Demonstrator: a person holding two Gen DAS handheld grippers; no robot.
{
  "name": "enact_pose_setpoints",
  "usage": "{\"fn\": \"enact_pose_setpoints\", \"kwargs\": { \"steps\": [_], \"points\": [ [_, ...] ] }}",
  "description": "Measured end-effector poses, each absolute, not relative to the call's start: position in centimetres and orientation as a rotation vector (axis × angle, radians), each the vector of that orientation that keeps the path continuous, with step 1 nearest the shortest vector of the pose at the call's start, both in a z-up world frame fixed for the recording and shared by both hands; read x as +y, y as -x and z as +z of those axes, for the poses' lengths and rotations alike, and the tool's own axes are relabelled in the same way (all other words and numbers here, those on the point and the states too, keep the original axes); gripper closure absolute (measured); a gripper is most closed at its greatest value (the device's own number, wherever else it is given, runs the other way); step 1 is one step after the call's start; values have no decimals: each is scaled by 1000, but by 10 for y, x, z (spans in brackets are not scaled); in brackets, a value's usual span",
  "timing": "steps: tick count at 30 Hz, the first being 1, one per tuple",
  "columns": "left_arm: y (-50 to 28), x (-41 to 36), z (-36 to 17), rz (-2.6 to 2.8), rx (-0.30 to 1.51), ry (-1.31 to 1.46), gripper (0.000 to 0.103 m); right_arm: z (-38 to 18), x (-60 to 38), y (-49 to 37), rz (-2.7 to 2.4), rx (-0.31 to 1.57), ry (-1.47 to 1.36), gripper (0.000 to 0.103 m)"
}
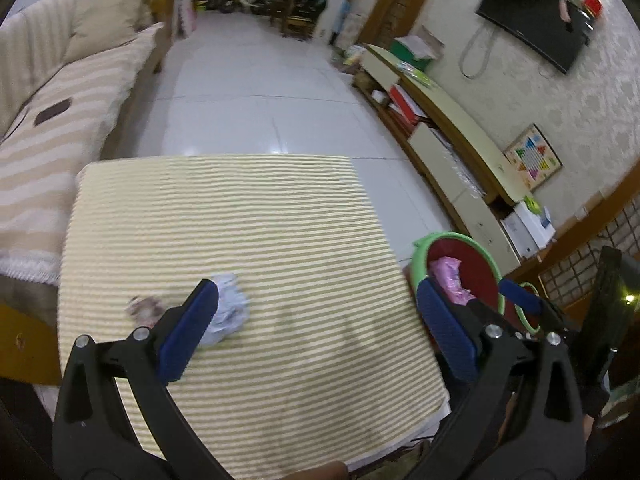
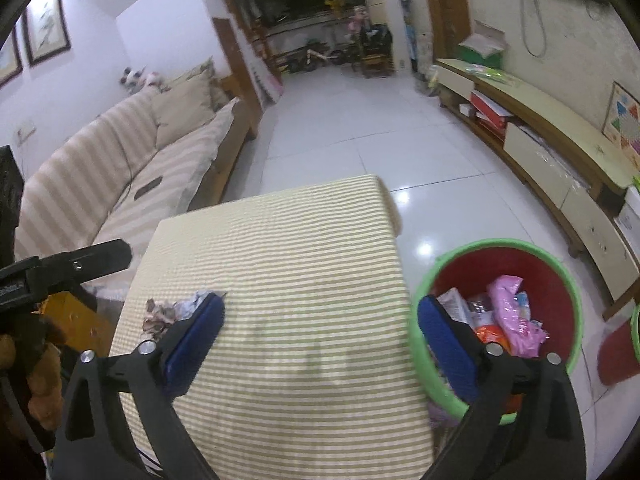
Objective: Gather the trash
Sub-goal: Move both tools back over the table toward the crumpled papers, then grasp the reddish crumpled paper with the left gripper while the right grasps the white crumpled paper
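Where cloth's striped, crumpled pale wrapper [image 1: 228, 312] lies.

**No legible writing in either view**

Nothing can be read. The white box [image 1: 534, 222] at the near end of the TV cabinet [image 1: 460, 128] carries a blue printed patch, too blurred to make out. The packets in the bin [image 2: 560, 280] show coloured print, but no letters resolve. The game board [image 1: 533, 157] leaning on the wall bears only coloured triangles. The black block [image 2: 10, 284] at the left edge of the right wrist view has faint pale marks, unreadable.
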State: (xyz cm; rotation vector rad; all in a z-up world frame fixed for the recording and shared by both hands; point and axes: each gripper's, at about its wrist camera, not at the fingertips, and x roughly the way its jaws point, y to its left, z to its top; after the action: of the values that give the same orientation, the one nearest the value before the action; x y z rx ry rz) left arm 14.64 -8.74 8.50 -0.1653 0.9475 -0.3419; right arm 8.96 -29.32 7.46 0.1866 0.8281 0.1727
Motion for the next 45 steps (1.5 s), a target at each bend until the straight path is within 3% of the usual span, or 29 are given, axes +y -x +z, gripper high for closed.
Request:
{"fn": "enact_pose_setpoints", "kwargs": {
  "steps": [15, 35, 40, 45],
  "points": [
    [-125, 30, 50, -172, 974, 272, 6, 49, -194, -116, 318, 946, -125, 7],
    [-159, 48, -16, -175, 1099, 347, 6, -19, -131, -155, 417, 1072, -75, 7],
    [-175, 49, -38, -160, 1141, 365, 9, -37, -126, -168, 432, 1090, -62, 7],
    [-187, 45, -58, -151, 1195, 349, 24, -52, -122, -181, 451, 1095, -56, 7]
  ]
}}
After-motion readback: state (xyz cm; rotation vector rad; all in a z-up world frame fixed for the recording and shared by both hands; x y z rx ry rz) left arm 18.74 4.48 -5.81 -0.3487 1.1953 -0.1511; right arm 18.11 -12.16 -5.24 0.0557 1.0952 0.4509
